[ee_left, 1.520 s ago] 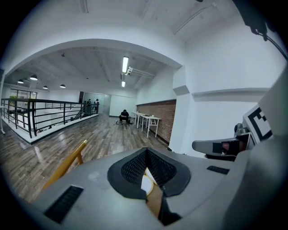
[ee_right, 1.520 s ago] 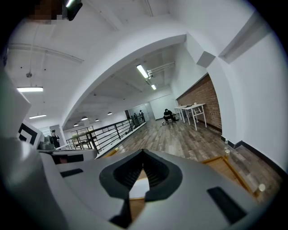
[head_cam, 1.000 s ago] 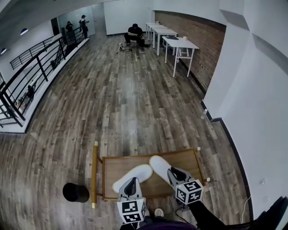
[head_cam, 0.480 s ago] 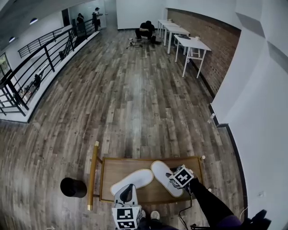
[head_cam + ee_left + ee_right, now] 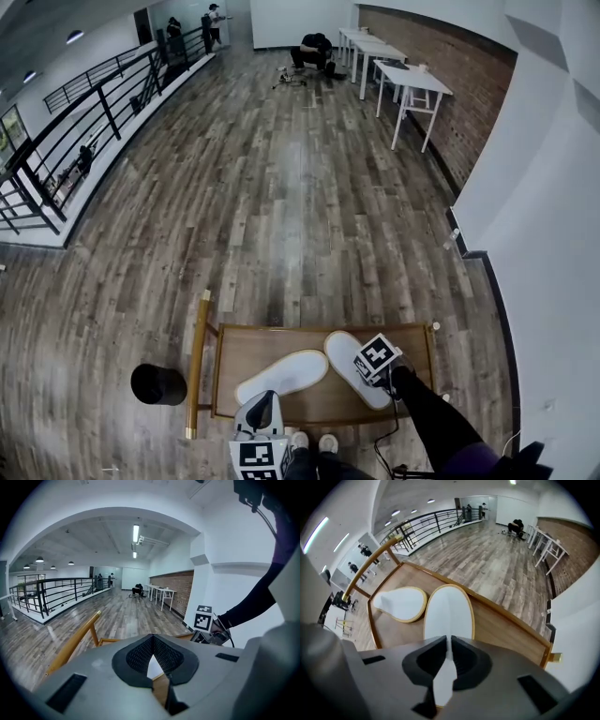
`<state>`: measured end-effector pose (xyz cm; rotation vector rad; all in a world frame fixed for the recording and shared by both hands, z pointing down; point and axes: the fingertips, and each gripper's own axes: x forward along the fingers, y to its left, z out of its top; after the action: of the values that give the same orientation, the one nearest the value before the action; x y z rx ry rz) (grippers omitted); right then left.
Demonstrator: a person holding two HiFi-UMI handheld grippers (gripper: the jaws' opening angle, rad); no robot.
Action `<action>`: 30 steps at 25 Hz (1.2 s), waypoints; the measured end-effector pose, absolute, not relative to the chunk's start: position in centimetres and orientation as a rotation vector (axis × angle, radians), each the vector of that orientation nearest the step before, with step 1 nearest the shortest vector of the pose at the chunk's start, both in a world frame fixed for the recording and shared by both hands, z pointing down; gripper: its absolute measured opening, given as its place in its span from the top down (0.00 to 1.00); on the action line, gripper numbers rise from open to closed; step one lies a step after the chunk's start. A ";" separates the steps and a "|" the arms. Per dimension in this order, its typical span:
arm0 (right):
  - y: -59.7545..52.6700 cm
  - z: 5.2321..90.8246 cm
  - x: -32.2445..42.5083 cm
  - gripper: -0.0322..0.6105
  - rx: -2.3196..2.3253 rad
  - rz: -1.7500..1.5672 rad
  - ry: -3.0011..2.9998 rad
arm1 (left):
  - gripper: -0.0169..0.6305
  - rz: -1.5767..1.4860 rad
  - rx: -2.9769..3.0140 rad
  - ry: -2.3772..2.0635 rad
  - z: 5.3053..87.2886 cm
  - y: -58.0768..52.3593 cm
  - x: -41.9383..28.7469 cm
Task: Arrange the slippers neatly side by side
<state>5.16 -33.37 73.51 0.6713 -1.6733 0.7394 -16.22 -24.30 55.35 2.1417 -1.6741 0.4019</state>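
Two white slippers with tan edging lie on a low wooden tray table (image 5: 309, 331). The left slipper (image 5: 286, 372) points right and away; the right slipper (image 5: 349, 361) angles toward it, so their toes nearly meet. My right gripper (image 5: 367, 367) sits over the right slipper's near half, shut on a fold of its white upper (image 5: 449, 616). My left gripper (image 5: 263, 405) is at the left slipper's heel, jaws closed with a white sliver (image 5: 152, 666) between them. In the right gripper view the left slipper (image 5: 400, 603) lies just left of the held one.
A wooden handle rail (image 5: 197, 361) runs along the tray table's left side. A black round container (image 5: 157, 384) stands on the plank floor beside it. My shoes (image 5: 314, 442) are at the near edge. A white wall (image 5: 548, 244) is close on the right; white tables (image 5: 412, 80) stand far off.
My right gripper has moved forward from the right slipper's heel onto its near half, its marker cube turning. The left gripper has stayed at the left slipper's heel. Both slippers lie about as before.
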 end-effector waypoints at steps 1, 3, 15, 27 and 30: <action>-33.4 73.3 5.2 0.92 0.693 0.773 -1.675 | 0.97 0.405 2.142 -1.674 55.3 -24.5 -16.3; -33.6 72.7 5.5 0.92 0.738 0.864 -1.683 | 0.97 0.402 2.147 -1.675 55.1 -24.9 -16.3; -31.9 71.5 9.5 0.92 0.953 1.278 -1.597 | 0.97 0.354 2.186 -1.649 54.5 -25.5 -15.1; -32.4 73.3 9.7 0.92 1.005 1.293 -1.592 | 0.97 0.377 2.149 -1.669 55.1 -25.0 -16.1; -32.6 73.0 9.7 0.92 1.020 1.276 -1.613 | 0.97 0.375 2.142 -1.676 55.3 -25.1 -16.2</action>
<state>9.65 -32.61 73.03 1.0199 -1.6133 1.2760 -16.19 -25.07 55.28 2.1424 -1.6757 0.3751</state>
